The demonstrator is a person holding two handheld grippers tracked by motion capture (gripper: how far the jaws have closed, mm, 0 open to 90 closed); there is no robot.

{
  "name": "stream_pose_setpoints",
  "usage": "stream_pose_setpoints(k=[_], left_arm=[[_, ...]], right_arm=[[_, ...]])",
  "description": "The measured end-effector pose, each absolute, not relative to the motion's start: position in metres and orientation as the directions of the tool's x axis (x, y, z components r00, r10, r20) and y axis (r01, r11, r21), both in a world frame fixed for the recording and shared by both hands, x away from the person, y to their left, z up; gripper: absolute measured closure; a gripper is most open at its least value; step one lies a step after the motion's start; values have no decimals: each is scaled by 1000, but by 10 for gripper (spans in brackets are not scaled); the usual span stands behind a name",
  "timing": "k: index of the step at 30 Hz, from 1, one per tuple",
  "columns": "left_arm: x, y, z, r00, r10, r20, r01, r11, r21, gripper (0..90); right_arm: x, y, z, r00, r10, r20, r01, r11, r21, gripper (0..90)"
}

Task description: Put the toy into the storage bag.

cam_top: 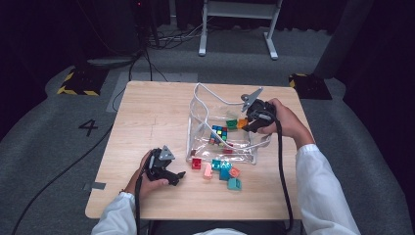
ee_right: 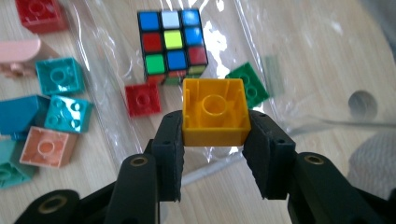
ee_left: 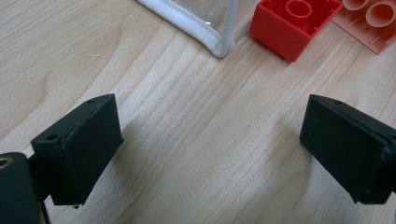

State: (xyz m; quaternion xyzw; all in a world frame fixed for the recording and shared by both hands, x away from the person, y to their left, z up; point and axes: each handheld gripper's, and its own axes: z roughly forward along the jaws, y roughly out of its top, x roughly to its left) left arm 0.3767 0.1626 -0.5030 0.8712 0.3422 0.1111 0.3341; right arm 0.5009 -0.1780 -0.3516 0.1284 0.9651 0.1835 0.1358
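High view: the right tool [cam_top: 248, 119] hangs over the clear plastic bag [cam_top: 205, 105] at the right of the wooden surface [cam_top: 147, 117], with an orange-yellow brick [cam_top: 242, 123] at its tip. Inside the bag lie a colour cube [cam_top: 219, 134] and a green brick [cam_top: 231, 123]. Along the bag's near edge, out on the surface, sit a red brick [cam_top: 196, 163], a pink piece [cam_top: 207, 170] and a cluster of teal bricks [cam_top: 225, 171]. The left tool [cam_top: 169, 172] rests low at the front left, pointing toward that row; the red brick is the nearest to it, just ahead and to its right.

Left gripper view: the left tool's [ee_left: 210, 135] jaws stand wide apart with bare wood between them and nothing held. The red brick [ee_left: 294, 23] lies ahead and to the right of the gap, beside the bag's white-edged corner [ee_left: 205, 35].

Right gripper view: the right tool [ee_right: 215, 140] is clamped on the yellow brick [ee_right: 215, 112], one jaw on each side wall, hollow underside facing the camera. The brick sits above the bag's film [ee_right: 303, 60], with the colour cube [ee_right: 172, 43] straight ahead beyond it and a green brick [ee_right: 250, 86] just to its right. A drop here would likely land it inside the bag, so the right hand is the one placed for this move.
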Motion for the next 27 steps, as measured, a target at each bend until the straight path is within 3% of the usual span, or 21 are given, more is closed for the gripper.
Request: stream_pose_setpoints(k=[6,14,27], left_arm=[[378,163,-503,747,664,-27,509,-546,665,54],[377,163,-503,746,665,-27,509,-545,666,55],[377,162,-504,746,665,-27,509,-545,666,55]], right_arm=[[502,-193,-355,-924,309,-227,232,922,310,590],[500,-197,-355,-915,322,-244,252,927,277,589],[490,-215,-351,-900,382,-209,231,825,515,479]])
